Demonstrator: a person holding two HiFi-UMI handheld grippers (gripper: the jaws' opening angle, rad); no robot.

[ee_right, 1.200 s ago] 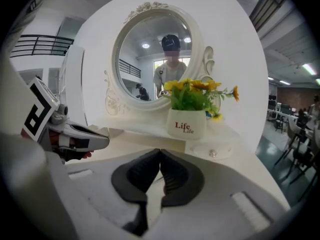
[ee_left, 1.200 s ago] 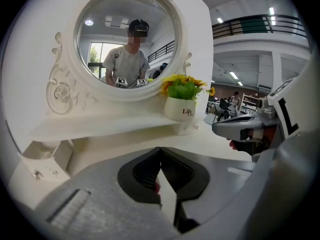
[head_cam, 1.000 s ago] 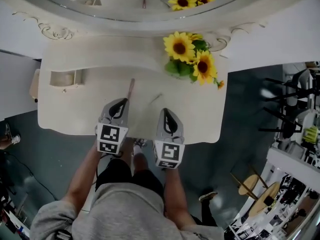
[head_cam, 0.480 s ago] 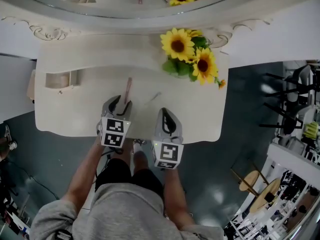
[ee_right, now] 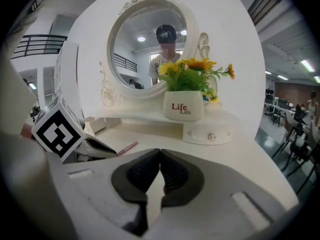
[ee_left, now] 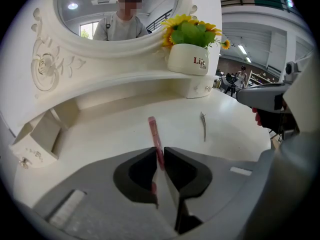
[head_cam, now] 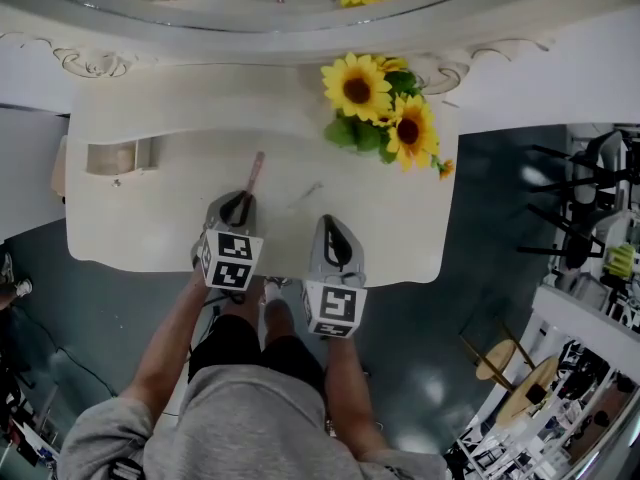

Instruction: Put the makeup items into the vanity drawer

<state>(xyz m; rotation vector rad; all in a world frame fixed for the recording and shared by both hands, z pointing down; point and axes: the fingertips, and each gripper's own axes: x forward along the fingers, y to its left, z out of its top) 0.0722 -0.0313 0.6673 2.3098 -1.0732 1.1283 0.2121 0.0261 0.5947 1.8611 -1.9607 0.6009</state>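
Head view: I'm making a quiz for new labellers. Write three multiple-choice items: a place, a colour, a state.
1. Where does the flower pot stand?
A. on the raised shelf
B. on a stool
C. inside a basket
2. What colour is the slim stick on the vanity top?
A. green
B. pink
C. black
3. How are the right gripper's jaws?
A. wide apart
B. gripping a brush
C. together, empty

A: the pot sits on the shelf, above the top.
B: it shows pink against the pale top.
C: its pads meet with nothing between.
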